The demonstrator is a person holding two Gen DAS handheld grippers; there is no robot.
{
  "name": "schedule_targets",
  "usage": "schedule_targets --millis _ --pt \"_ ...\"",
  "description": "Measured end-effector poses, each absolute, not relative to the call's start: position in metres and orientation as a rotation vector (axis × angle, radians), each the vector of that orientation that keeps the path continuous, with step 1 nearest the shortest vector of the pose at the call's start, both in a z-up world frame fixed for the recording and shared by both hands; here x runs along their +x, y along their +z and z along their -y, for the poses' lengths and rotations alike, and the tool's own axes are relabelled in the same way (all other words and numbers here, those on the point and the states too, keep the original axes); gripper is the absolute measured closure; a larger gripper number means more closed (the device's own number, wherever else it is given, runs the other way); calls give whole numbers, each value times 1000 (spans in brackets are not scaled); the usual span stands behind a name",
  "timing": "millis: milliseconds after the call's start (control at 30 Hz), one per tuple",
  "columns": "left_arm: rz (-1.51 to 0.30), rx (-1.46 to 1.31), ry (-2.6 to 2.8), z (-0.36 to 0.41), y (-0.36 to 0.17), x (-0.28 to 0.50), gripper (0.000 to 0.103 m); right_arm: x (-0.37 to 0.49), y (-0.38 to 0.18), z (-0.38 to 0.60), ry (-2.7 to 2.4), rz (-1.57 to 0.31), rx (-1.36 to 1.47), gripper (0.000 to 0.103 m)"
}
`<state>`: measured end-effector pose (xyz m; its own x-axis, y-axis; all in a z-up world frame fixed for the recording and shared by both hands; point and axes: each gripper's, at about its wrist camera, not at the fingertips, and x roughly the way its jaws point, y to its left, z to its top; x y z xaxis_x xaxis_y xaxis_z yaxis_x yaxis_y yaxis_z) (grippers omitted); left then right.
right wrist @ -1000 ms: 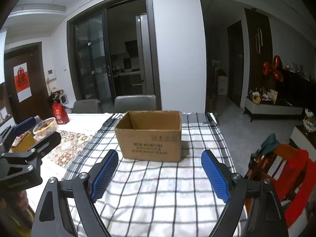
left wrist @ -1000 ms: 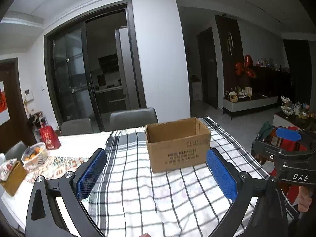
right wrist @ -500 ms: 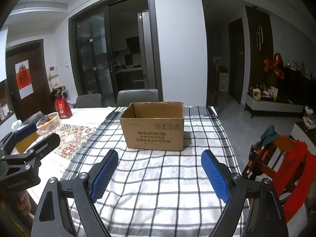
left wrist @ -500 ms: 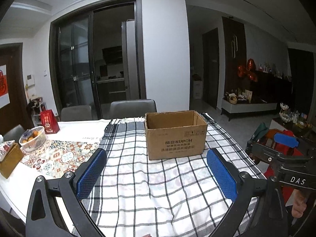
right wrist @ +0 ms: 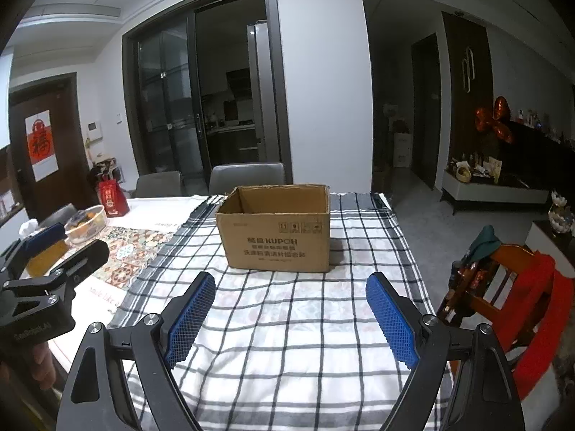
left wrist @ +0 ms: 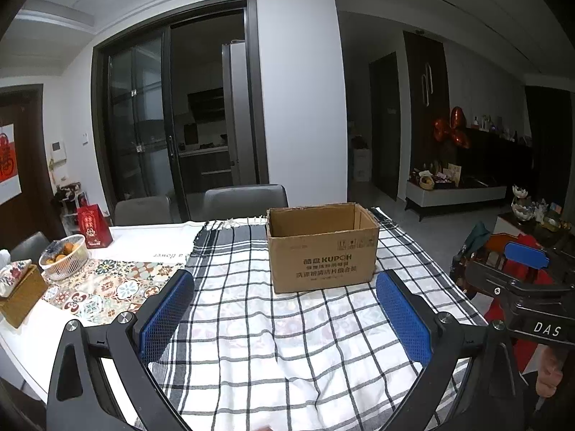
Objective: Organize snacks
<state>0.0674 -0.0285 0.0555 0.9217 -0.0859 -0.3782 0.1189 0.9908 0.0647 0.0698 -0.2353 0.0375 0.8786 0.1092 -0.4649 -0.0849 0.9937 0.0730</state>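
I hold my left hand-held gripper [left wrist: 285,318] and right hand-held gripper [right wrist: 291,318] spread wide and empty above the checked cloth [right wrist: 287,323] on the worktop [left wrist: 32,337], the open cardboard box [right wrist: 275,231] standing upright ahead.

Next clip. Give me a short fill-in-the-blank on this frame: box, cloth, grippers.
1. The cardboard box stands on a ____ cloth.
2. The box's top is ____.
3. The jaws of the right gripper and the left gripper are both ____.
4. Between each gripper's pads there is ____.

Missing words: checked; open; open; nothing
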Motion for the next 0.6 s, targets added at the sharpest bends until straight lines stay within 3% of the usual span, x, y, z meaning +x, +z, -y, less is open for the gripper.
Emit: schedule_targets --millis 600 --pt "-372 94 -97 28 57 65 0 69 39 235 87 -480 50 17"
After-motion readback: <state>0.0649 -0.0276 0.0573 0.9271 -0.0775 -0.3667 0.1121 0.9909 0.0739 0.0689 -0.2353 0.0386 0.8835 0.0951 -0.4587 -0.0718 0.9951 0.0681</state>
